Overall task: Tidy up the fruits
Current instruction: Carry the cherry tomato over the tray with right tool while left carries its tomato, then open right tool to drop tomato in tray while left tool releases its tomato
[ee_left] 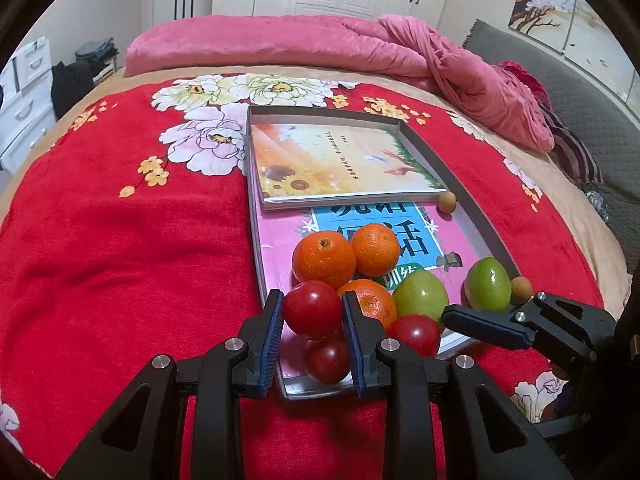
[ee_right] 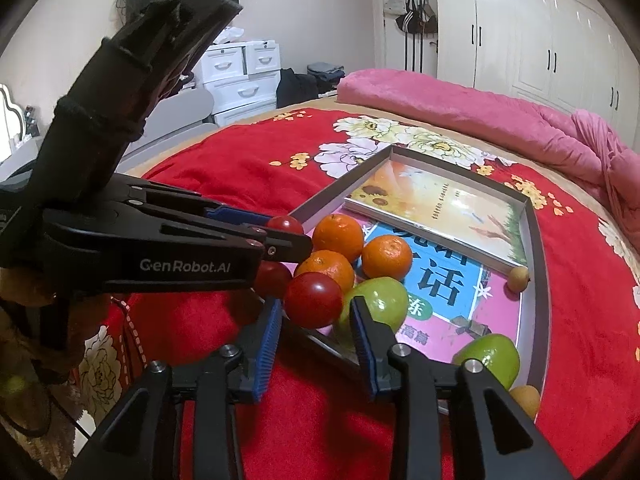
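The left tongs (ee_left: 313, 320) are clamped on a red tomato (ee_left: 312, 309) just above the near corner of the shallow box (ee_left: 460, 168) on the bed (ee_left: 120, 240), beside three oranges (ee_left: 324, 259) and two green fruits (ee_left: 420, 295). Seen from the right wrist, the right tongs (ee_right: 316, 326) stand slightly apart around another tomato (ee_right: 313, 299) without pressing it. The sorting seems midway; next, the held tomato likely needs setting down gently among its kind.

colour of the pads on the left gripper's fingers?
Blue, ribbed pads on black fingers. Clearest in the left wrist view, where they clamp a red tomato.
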A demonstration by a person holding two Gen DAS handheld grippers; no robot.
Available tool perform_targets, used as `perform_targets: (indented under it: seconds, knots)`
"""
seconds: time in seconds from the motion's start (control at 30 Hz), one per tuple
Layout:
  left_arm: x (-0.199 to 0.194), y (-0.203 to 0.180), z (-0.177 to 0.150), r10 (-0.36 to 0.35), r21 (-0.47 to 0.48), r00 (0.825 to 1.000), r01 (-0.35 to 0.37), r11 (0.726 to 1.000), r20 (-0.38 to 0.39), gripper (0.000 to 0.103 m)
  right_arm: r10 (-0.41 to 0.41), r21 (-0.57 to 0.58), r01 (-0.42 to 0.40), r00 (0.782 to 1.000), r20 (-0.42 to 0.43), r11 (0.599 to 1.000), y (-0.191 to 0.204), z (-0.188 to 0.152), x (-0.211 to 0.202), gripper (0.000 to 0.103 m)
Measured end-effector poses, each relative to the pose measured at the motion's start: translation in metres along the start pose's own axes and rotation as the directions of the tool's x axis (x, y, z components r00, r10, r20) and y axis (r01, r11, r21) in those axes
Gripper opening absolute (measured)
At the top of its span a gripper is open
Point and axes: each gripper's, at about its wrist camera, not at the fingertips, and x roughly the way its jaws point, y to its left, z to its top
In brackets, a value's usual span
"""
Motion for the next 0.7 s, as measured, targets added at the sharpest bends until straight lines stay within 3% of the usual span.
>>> perform_targets:
  seconds: [0.27,0.7]
  knots:
    - [0.001,0.003,0.001,-0.023,-0.016,1.0,0.023,1.0,-0.004,0.03,-0.01,0.039,0.01,1.0,0.008,0.999,-0.008,-0.003,-0.012,0.047]
    - [0.002,0.003,0.001,-0.029,-0.021,1.0,0.029,0.999,-0.004,0.03,-0.027,0.072,0.026,1.0,0.009,0.997,-0.014,-0.006,-0.017,0.051]
